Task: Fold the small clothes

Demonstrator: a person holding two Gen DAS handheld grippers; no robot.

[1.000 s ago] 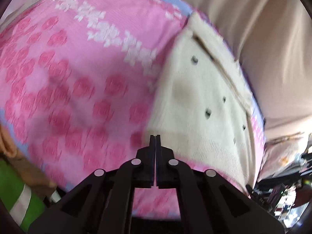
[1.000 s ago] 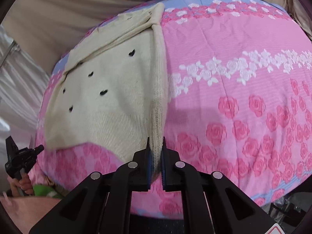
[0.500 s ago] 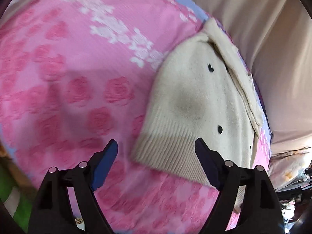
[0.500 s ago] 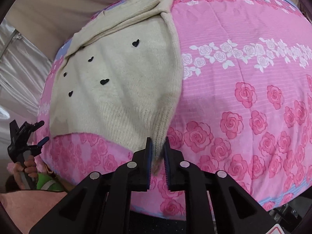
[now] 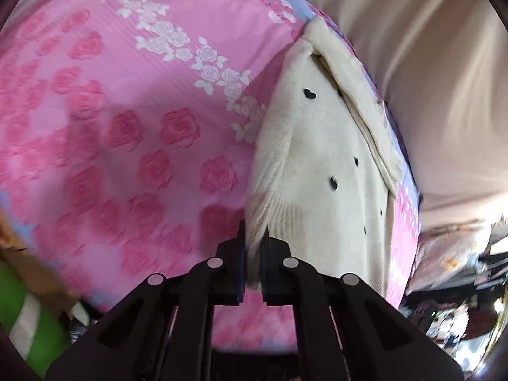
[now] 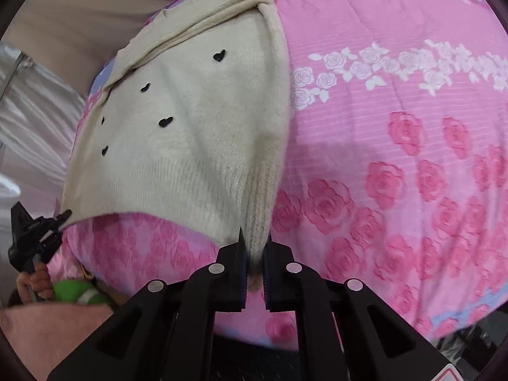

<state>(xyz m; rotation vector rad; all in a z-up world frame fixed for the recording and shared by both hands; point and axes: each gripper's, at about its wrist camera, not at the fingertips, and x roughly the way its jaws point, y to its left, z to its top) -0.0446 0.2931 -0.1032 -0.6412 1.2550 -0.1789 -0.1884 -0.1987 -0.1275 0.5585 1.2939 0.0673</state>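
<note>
A small cream knit sweater [image 5: 320, 171] with black heart dots lies on a pink rose-print bedspread [image 5: 133, 120]. In the left wrist view my left gripper [image 5: 253, 238] is shut on the sweater's ribbed hem corner nearest me. In the right wrist view the sweater [image 6: 197, 133] fills the upper left, and my right gripper [image 6: 254, 241] is shut on the other ribbed hem corner. The left gripper [image 6: 65, 214] also shows at the far left of that view, pinching the hem. The hem is lifted between the two grippers.
A beige curtain or wall [image 5: 438, 73] rises behind the bed. Clutter and a patterned cushion [image 5: 444, 257] sit at the right. A green and white item [image 6: 79, 292] lies below the bed's left edge. The bedspread [image 6: 397, 146] stretches to the right.
My left gripper opened, moved onto the sweater's hem corner and shut on it. My right gripper kept its grip and lifted its corner, raising the hem.
</note>
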